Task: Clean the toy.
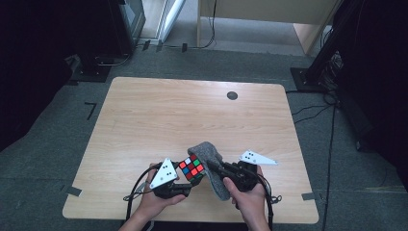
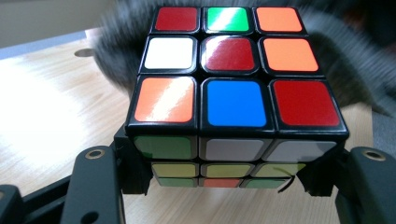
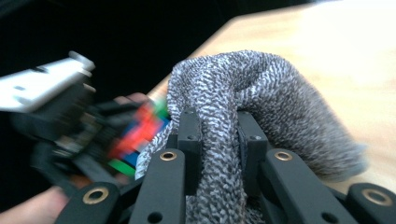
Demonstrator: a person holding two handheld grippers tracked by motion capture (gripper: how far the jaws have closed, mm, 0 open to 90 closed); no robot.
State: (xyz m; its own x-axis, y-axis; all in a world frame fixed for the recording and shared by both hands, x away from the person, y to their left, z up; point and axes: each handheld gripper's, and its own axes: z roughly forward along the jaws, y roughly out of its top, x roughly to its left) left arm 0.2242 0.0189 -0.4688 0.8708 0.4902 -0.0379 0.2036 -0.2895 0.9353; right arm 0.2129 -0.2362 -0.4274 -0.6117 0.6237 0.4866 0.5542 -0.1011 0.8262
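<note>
While the puzzle cube [image 2: 236,93] sits clamped between the two black jaws of the left gripper [image 2: 229,179], its top face shows rows of red, green and orange, then white, red and orange, then orange, blue and red; the jaws press on its opposite lower sides, so they stand only as wide as the cube itself; in the high view the cube [image 1: 191,168] is held just above the near edge of the table [image 1: 159,115], between the two hands. Just beside it, and touching it on its right, hangs a grey knitted cloth [image 1: 211,163]; the right gripper [image 3: 219,140] has its jaws drawn narrow on a bunched fold of this cloth [image 3: 243,93], the fabric bulging up and over the jaw tips and drooping away to the right; the cube shows blurred at the left of that view, against the cloth.

From the high view, the left gripper [image 1: 180,183] lies low and nearly level, aimed to the right and slightly away, with its grey three-cornered plate [image 1: 163,173] on top; the left hand [image 1: 156,199] wraps its body from below, forearm entering from the bottom edge; the right gripper [image 1: 216,169] points leftward toward the cube, the right hand [image 1: 248,197] closed round its body, its own plate [image 1: 257,158] tilted off to the right; cables trail from both toward the person.
</note>
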